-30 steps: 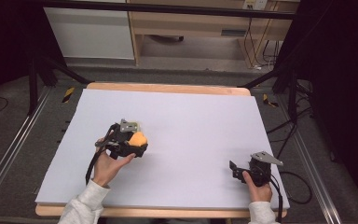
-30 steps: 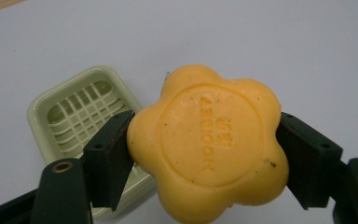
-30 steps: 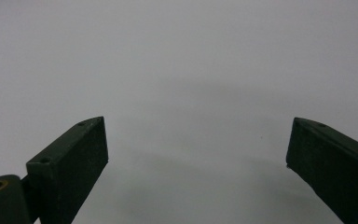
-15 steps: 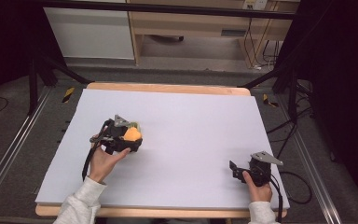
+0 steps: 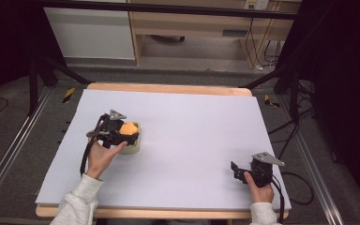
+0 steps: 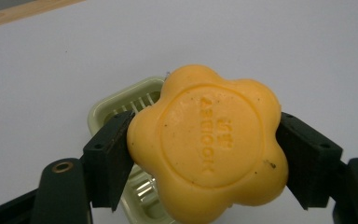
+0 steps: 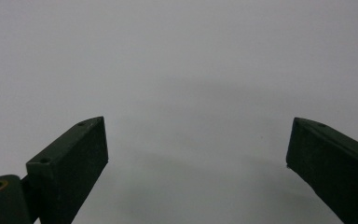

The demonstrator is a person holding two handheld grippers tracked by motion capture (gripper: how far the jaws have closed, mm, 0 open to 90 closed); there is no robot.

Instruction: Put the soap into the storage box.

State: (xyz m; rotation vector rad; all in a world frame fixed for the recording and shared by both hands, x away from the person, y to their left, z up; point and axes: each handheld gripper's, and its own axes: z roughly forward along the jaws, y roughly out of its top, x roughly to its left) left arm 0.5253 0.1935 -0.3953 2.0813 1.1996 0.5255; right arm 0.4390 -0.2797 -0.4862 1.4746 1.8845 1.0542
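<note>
one orange soap, one pale, apparently slotted dish

One piece of writing shows. It is embossed on the flat round middle of the orange flower-shaped soap, which sits clamped between the two black jaws of the left gripper. In the left gripper view the raised letters run sideways, turned on end. The longer line, on the side nearer the left jaw, looks like "AEDOOK", though the shallow relief makes some letters uncertain. A shorter line lies just beside it, toward the right jaw; its few characters are too faint to make out.
</note>
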